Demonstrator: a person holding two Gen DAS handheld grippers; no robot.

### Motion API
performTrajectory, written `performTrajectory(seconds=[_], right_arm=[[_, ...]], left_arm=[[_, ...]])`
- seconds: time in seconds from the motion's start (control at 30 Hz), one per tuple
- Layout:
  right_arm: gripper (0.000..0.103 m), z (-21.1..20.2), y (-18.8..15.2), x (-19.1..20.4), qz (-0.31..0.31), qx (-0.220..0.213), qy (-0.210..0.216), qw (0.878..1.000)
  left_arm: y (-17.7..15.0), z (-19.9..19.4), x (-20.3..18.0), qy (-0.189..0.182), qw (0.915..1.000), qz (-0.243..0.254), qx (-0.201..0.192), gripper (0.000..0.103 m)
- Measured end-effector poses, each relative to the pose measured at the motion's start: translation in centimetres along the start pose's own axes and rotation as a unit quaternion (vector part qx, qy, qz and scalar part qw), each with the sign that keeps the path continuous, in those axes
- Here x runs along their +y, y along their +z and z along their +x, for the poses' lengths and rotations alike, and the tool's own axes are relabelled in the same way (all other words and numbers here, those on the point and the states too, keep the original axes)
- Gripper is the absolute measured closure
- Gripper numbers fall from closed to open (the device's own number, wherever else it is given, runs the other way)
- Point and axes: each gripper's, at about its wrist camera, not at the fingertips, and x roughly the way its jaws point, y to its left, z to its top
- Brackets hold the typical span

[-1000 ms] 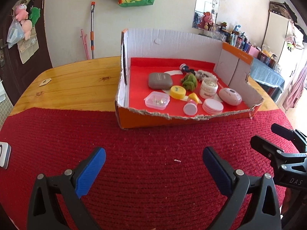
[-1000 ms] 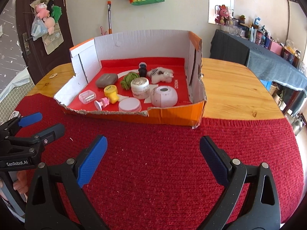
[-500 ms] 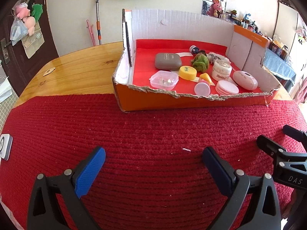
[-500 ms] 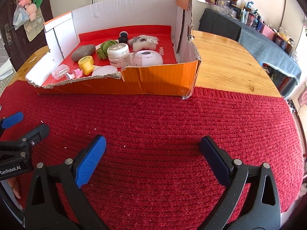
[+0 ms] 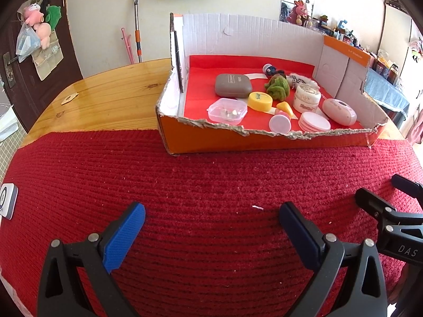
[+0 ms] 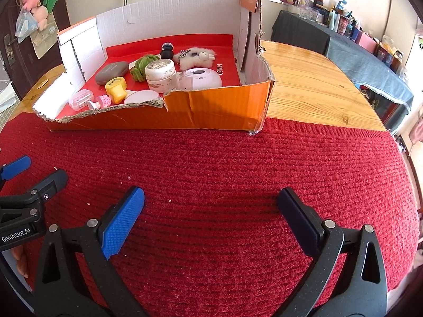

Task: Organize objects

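An orange cardboard box [image 5: 264,142] with a torn front wall stands at the mat's far edge. Inside lie a grey case [image 5: 233,85], a clear plastic box [image 5: 227,111], a yellow cap [image 5: 260,101], a green fuzzy thing [image 5: 277,85], a cream jar [image 5: 306,98], a pale oval device [image 5: 339,111] and a white plush charm [image 6: 195,56]. My left gripper [image 5: 211,211] hovers open over the mat, well short of the box, with nothing between its fingers. My right gripper [image 6: 210,195] is also open and empty, beside the left one and equally short of the box [image 6: 211,111].
A red woven mat [image 5: 211,174] covers the near half of a wooden table [image 6: 312,87]. A small white device [image 5: 6,204] lies at the mat's left edge. A cloth-covered side table [image 6: 357,52] with clutter stands to the right.
Both views have tipped down and drawn slightly nearer, so the box sits higher and larger in frame. Both grippers stayed open and empty.
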Motion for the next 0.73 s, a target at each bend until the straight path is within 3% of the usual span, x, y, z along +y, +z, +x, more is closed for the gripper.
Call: performTrajectory(seconds=[0.73], right_arm=[[0.0,0.0,0.0,0.02,0.0,0.0,0.0,1.0]], left_arm=[[-0.07,-0.15,0.07,0.0,1.0,0.001,-0.001,0.0]])
